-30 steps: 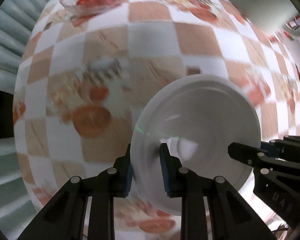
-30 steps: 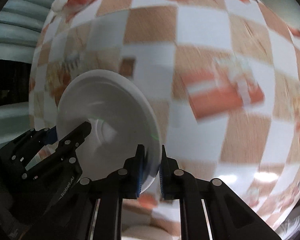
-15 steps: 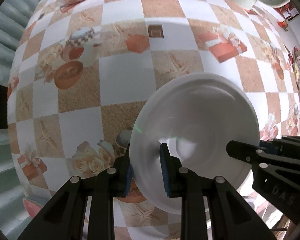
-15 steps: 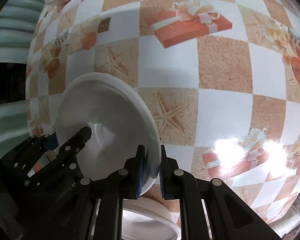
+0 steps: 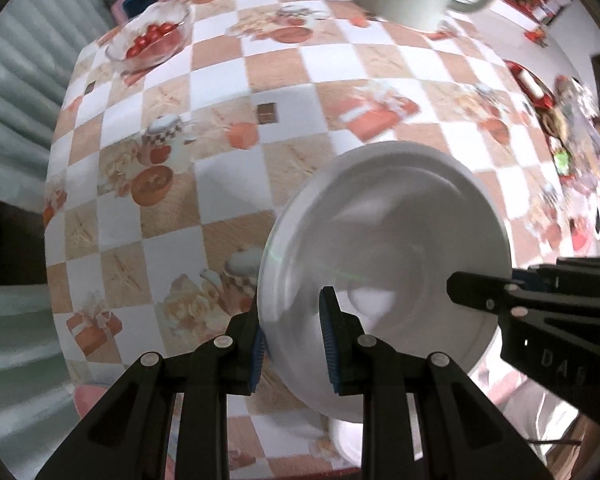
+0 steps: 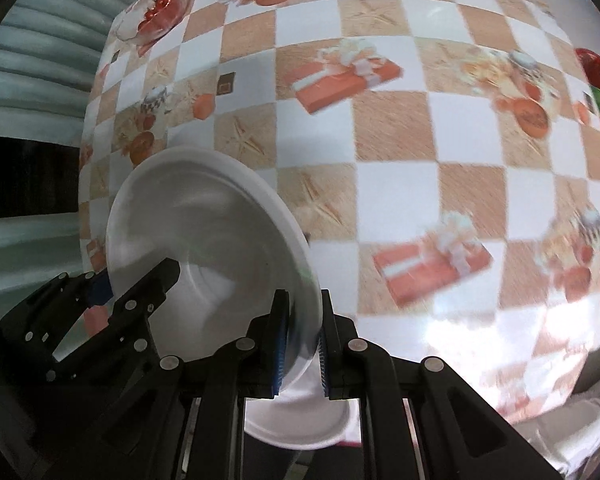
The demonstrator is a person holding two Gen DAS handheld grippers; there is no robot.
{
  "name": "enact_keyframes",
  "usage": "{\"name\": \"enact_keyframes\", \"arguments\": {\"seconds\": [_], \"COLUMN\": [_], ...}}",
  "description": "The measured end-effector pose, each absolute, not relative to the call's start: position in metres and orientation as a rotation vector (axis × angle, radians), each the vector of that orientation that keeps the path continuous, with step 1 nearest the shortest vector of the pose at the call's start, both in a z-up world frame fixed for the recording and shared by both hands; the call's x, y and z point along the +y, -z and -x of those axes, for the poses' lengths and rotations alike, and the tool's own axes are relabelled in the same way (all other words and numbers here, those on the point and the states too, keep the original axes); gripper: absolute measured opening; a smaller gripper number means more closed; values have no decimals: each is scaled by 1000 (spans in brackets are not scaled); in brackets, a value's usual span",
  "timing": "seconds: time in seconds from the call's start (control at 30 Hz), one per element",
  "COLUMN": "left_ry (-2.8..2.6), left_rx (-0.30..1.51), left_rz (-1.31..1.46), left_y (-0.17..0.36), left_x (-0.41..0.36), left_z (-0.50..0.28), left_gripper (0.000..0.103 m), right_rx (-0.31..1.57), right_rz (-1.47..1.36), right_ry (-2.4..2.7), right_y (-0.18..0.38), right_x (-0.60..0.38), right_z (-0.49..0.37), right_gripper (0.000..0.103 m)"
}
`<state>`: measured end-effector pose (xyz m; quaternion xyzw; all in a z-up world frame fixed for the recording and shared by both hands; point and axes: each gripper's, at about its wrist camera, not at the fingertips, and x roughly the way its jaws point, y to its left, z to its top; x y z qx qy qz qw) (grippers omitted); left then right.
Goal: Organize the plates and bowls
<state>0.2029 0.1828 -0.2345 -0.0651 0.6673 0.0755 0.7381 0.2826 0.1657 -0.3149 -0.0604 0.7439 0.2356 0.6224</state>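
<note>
Above the counter [image 5: 340, 60] with its orange-and-white checked cloth, a white round plastic plate [image 5: 384, 248] hangs in the air, pinched at opposite rims by both claws. Left claw [image 5: 292, 332] and right claw [image 6: 302, 340] are each clamped tight on its edge, with the plate tilted between them. Below, near the counter's front edge, sits another white dish [image 6: 300, 428], possibly a bowl or plate; blur and the claws hide its shape. Judging by this, sorting is underway: one plate is lifted, not yet set down, and stacking remains. A clear glass bowl of red tomatoes [image 5: 150, 38] stands far off.
</note>
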Motion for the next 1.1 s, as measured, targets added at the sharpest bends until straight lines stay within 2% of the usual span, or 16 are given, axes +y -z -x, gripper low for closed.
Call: {"name": "enact_keyframes", "arguments": {"seconds": [0.47, 1.0, 1.1], "left_ry": [31, 73, 73], "left_rx": [1557, 1611, 1609], "left_rz": [26, -8, 13], "left_y": [248, 273, 273], "left_x": [133, 128, 131], "left_z": [-150, -137, -136], "left_gripper": [27, 27, 34], "right_rx": [1772, 1821, 1827], "right_rz": [43, 66, 59], "right_ry": [-414, -356, -356], "right_y": [309, 337, 339], "right_x": [99, 99, 100], "right_z": [-216, -189, -188], "right_gripper": [15, 15, 15]}}
